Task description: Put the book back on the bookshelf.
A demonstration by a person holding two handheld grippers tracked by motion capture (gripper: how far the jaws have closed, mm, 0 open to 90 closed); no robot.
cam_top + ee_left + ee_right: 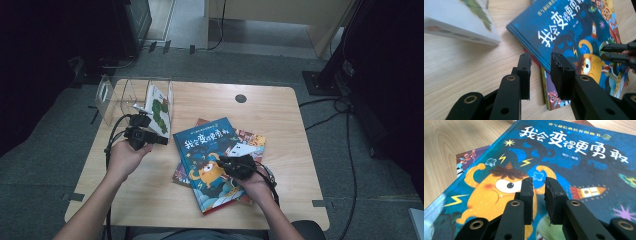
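Wooden table point(150, 200), light grain, on grey carpet w/ black stands and cables round the edges.

Nearest the person: right hand-held gripper point(226, 164) sits over the lower part of the blue book point(210, 160), jaws nearly closed w/ a thin gap, nothing between them. In the right gripper view the tips hover just above the orange monster on the cover; can't tell if they touch it. Blue book lies flat on top of a small stack point(250, 142) of other picture bks, roughly mid-table, skewed.

Left hand-held gripper point(161, 141) is just beside the blue book's left edge, jaws partly open, empty.

Next likely step, imo: lift the blue book off the stack. To do it well, press down lightly w/ the right to keep the stack from sliding, open the left wider, slip one jaw under the cover's edge, pinch near the spine so the bk doesn't fan open.

Farther back: clear acrylic rack point(120, 97) at the far-left corner, one white-green book point(159, 111) leaning in it. Cable grommet point(240, 98) near the far edge. Beyond, a pale wooden panel and dark equipment.
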